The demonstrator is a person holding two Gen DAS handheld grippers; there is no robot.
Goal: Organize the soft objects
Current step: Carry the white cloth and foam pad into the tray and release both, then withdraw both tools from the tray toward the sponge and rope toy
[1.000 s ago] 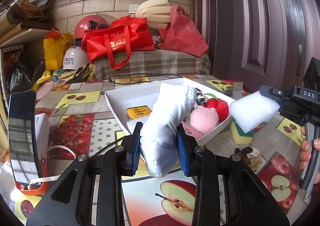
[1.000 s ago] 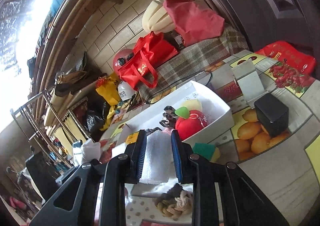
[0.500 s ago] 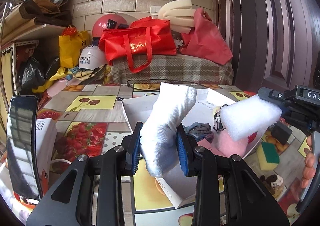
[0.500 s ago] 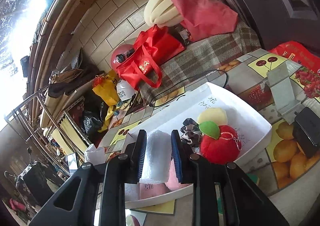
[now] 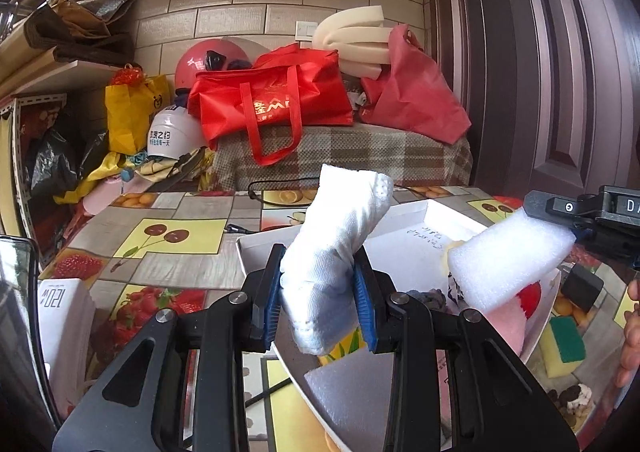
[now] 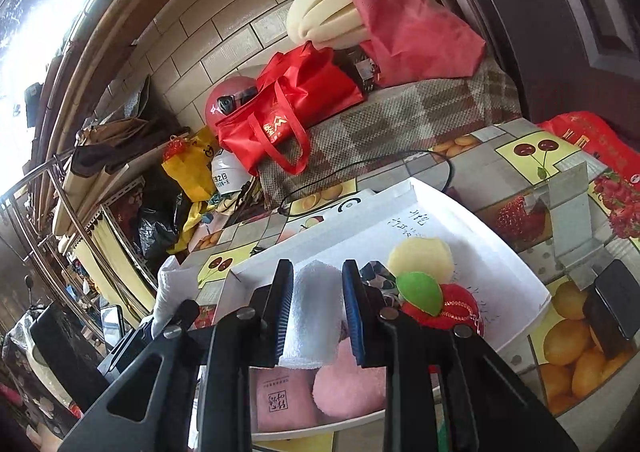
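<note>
My left gripper point(image 5: 318, 306) is shut on a white sock point(image 5: 340, 236) and holds it above the near left part of the white tray point(image 5: 404, 211). My right gripper point(image 6: 316, 316) is shut on a white foam block point(image 6: 314, 312), which also shows in the left wrist view point(image 5: 508, 262), over the tray point(image 6: 460, 219). In the tray lie a red apple plush with a green leaf point(image 6: 440, 302), a yellow pom point(image 6: 420, 258), a pink pom point(image 6: 352, 384), a pink cloth point(image 6: 280, 400) and another foam piece point(image 5: 352, 388).
A yellow-green sponge point(image 5: 564, 344) and a small black box point(image 6: 616, 308) lie on the fruit-print tablecloth right of the tray. A white carton point(image 5: 66, 316) stands at left. Red bags point(image 5: 272, 103), helmets and foam rolls pile up behind the table. A cable point(image 6: 360, 171) runs behind the tray.
Both grippers have moved forward over the tray with their loads. The foam block is now above the pink pom and apple plush. The sock hangs over the tray's near left part.
</note>
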